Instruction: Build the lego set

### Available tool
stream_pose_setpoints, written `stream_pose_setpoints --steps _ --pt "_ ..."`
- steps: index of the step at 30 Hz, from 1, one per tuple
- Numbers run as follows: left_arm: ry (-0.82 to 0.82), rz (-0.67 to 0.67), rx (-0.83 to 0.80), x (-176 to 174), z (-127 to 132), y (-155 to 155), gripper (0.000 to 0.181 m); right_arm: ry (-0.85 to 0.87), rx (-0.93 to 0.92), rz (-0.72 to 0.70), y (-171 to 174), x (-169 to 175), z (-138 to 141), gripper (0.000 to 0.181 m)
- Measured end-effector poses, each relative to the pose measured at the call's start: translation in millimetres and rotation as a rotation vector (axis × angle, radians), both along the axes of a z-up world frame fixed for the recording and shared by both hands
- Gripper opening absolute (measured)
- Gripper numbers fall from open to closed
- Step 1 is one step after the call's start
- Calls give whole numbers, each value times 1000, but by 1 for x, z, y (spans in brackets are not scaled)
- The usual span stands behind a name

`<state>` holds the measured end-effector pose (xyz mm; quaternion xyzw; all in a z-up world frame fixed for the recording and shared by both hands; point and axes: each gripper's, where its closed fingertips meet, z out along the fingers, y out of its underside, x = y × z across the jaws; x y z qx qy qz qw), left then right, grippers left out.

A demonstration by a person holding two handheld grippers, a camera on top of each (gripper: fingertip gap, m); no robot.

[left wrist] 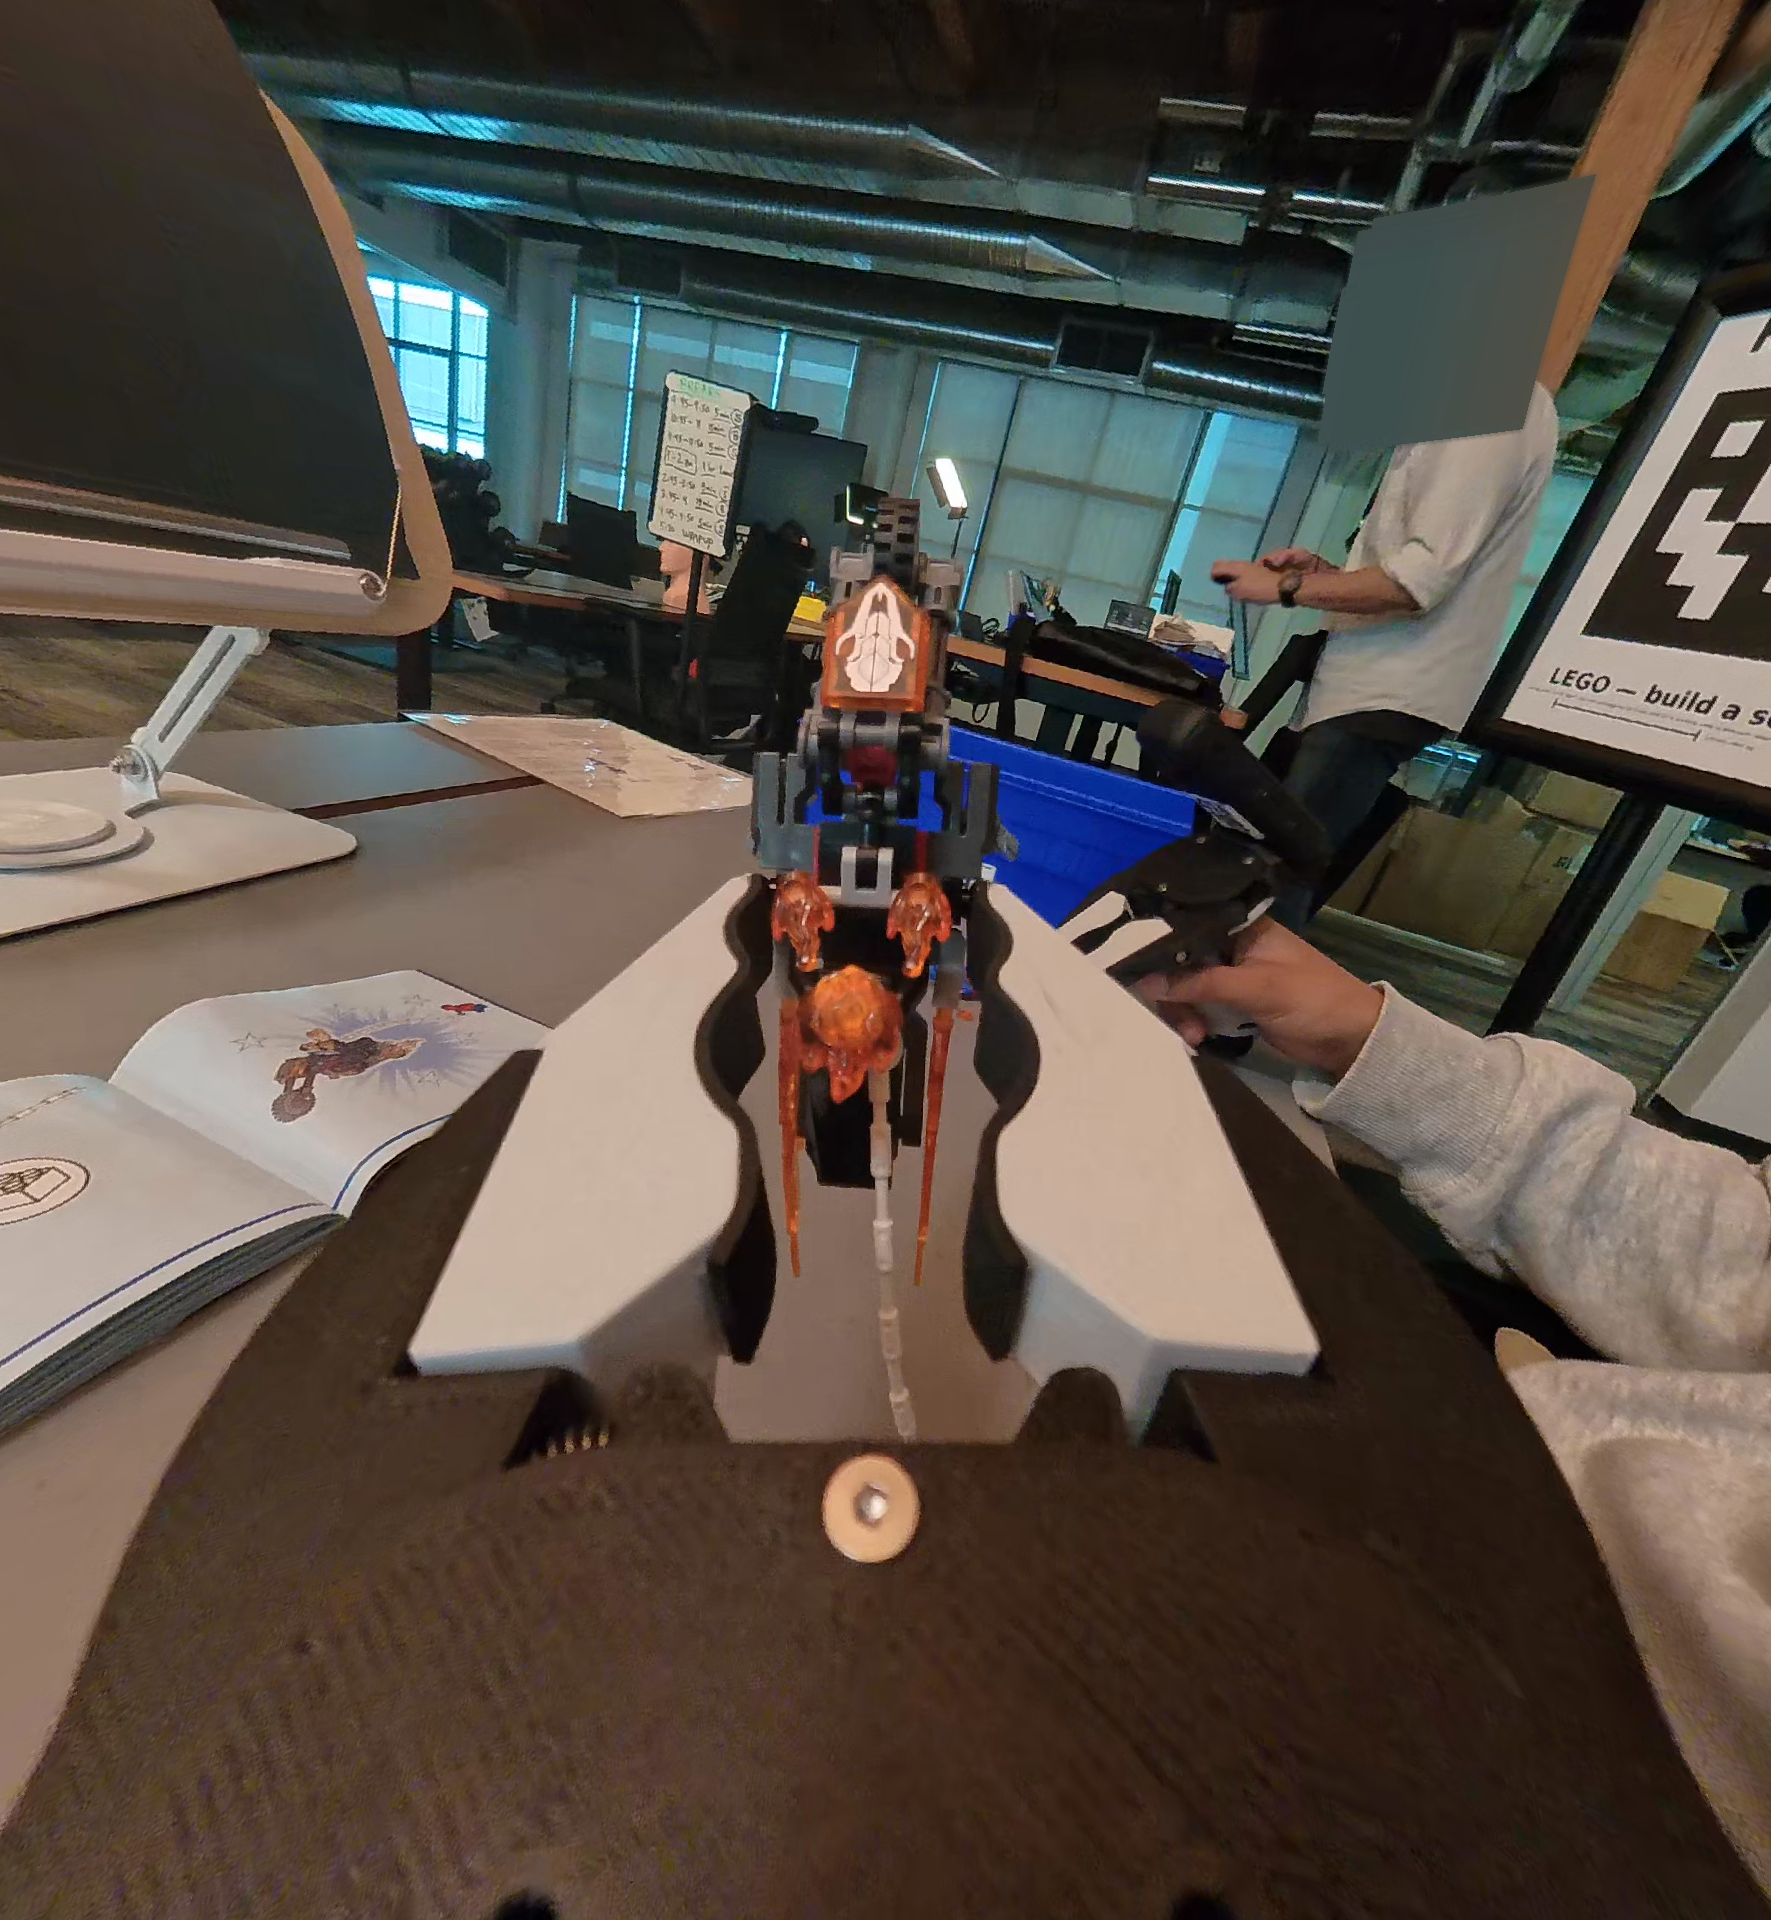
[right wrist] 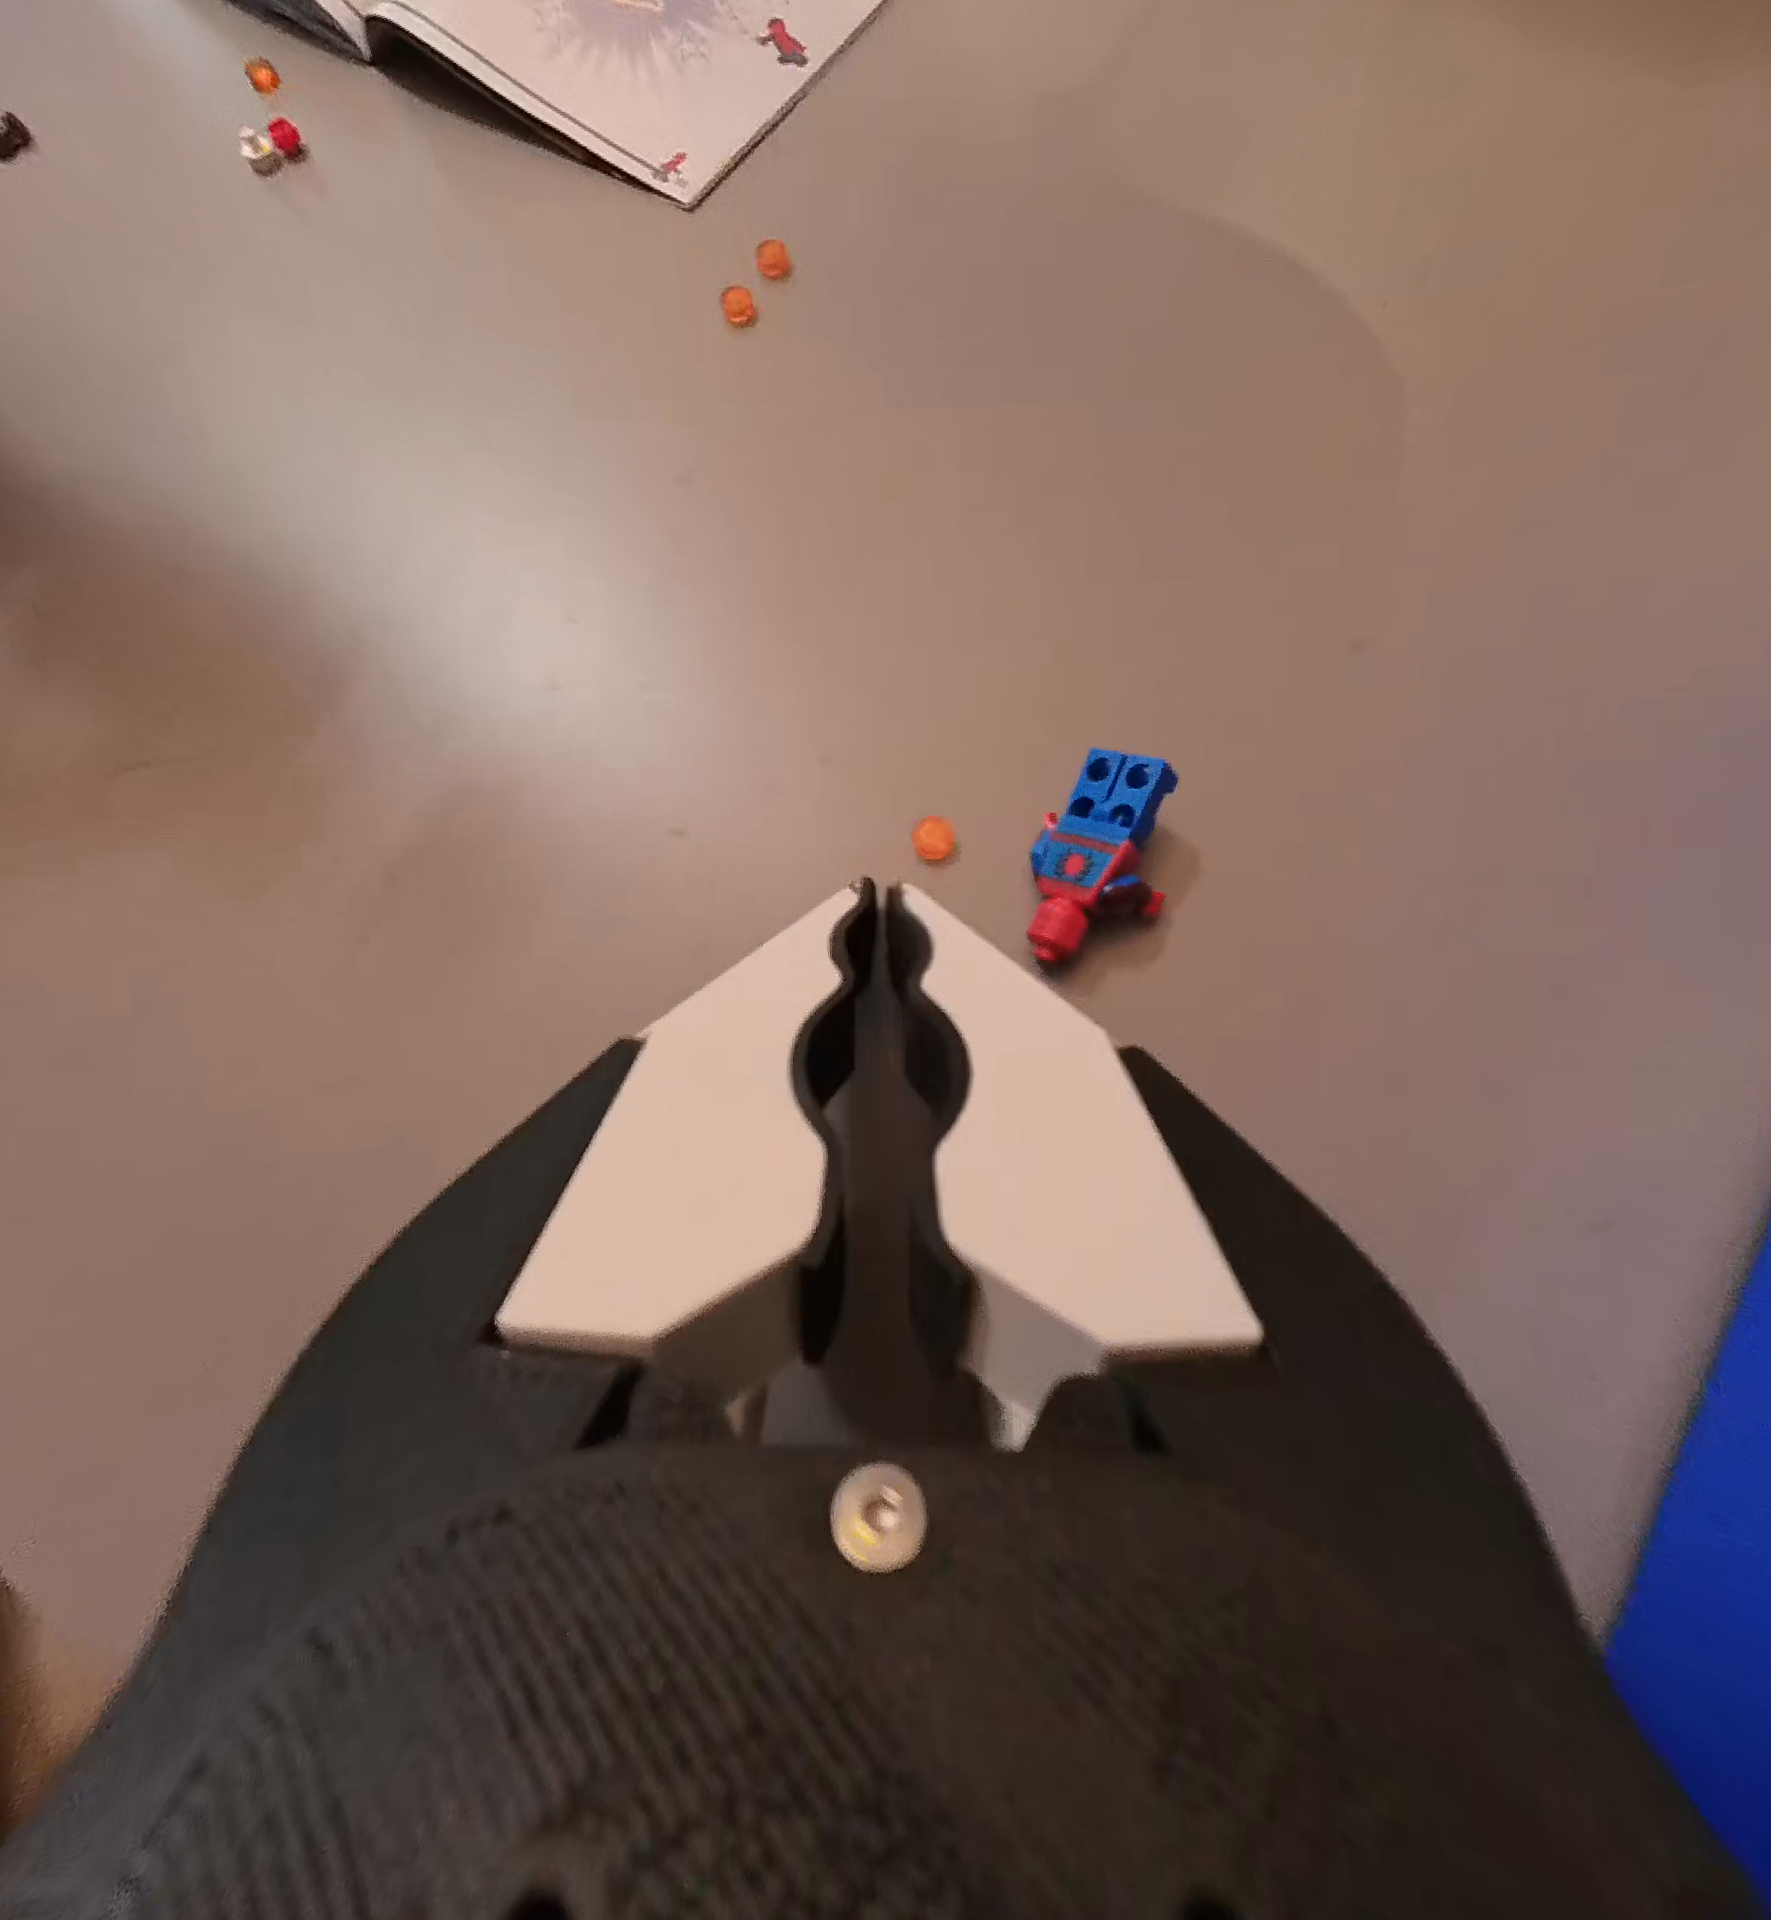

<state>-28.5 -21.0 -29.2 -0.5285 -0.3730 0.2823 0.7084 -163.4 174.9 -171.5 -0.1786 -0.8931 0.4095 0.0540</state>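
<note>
Left tool [left wrist: 865, 997] clamped on the half-built lego model [left wrist: 870, 821], held upright above the worktop [left wrist: 507, 883]; right tool [right wrist: 876, 894] pressed together, empty.

Risk of slender orange flame parts snapping or the model twisting loose under side pressure. Near the right tool tip: orange stud [right wrist: 933, 838], small blue-and-red figure [right wrist: 1094, 857]. Model's lower half hidden inside the left tool; booklet [left wrist: 164, 1143] cut off at frame edge.
</note>
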Motion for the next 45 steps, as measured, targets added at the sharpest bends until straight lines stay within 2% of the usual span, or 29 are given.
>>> stream_pose_setpoints --steps 3,5,11,16,18,21,23,25,28,30,34,39,45 --pt "-3 -5 2 0 0 1 35 10 -1 -24 1 -4 0 16" --pt "-3 -6 3 0 0 1 35 -6 -10 -34 0 -7 1 19" --pt "-6 -1 -3 0 -1 0 35 2 -1 -40 -8 -18 0 5" --pt "-11 -3 -17 -1 -3 2 35 49 -42 -10 -12 -15 9 5" --pt "-5 -14 -26 0 -2 5 35 89 -223 2 -19 -6 38 5" --pt "24 -26 -58 3 1 12 35 -80 -771 99 -45 42 122 4" --pt "64 -20 -54 6 7 15 35 -165 -1010 195 -67 73 171 4" --pt "109 -29 -4 12 17 16 35 -157 -1066 345 -103 112 202 4" --pt "142 -34 100 15 26 10 35 -77 -1075 504 -159 160 225 4" --pt "162 -25 142 18 31 1 34 -88 -1094 563 -186 175 232 4" --pt "183 -3 221 22 37 -19 34 -288 -1140 632 -214 177 234 3" --pt "162 16 304 20 36 -37 34 -482 -1131 661 -234 164 219 4" --pt "99 17 310 13 27 -36 34 -567 -1128 691 -241 164 202 4"
